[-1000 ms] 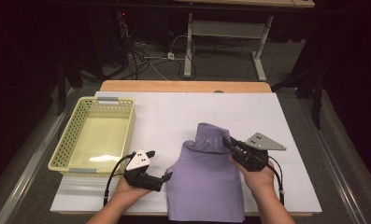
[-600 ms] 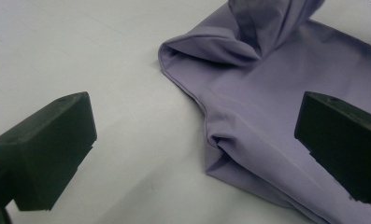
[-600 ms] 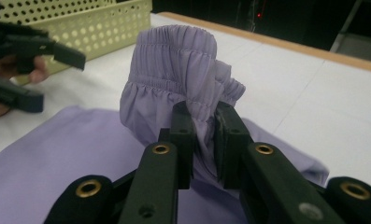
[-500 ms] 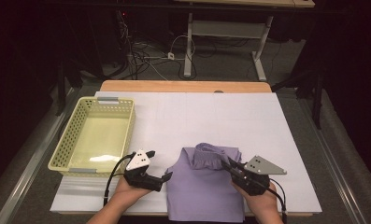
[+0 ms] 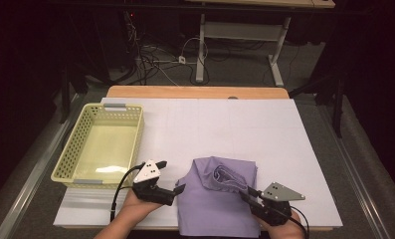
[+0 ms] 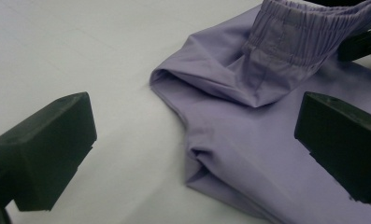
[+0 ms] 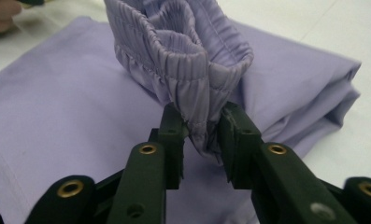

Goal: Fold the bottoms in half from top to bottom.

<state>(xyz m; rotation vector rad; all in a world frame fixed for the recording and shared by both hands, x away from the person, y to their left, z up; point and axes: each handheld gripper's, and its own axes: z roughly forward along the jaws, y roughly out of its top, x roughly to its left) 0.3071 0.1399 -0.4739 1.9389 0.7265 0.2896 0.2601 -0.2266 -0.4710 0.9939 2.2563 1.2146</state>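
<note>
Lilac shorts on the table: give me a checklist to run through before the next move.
1. Right gripper on the gathered elastic waistband: cannot tell; its jaws have just been opening, the fabric sits between the pads, and pressure is unclear.
2. Left gripper free: ok; jaws wide apart over the lilac fabric shorts, pinching nothing.
3. Waist end folded onto the legs: ok; it lies doubled over the garment.
4. Fold tidy: not ok; the waistband stands bunched up.
5. Yellow perforated plastic basket ready: ok; nothing in it.
6. White table cover around the shorts clear: ok.
</note>
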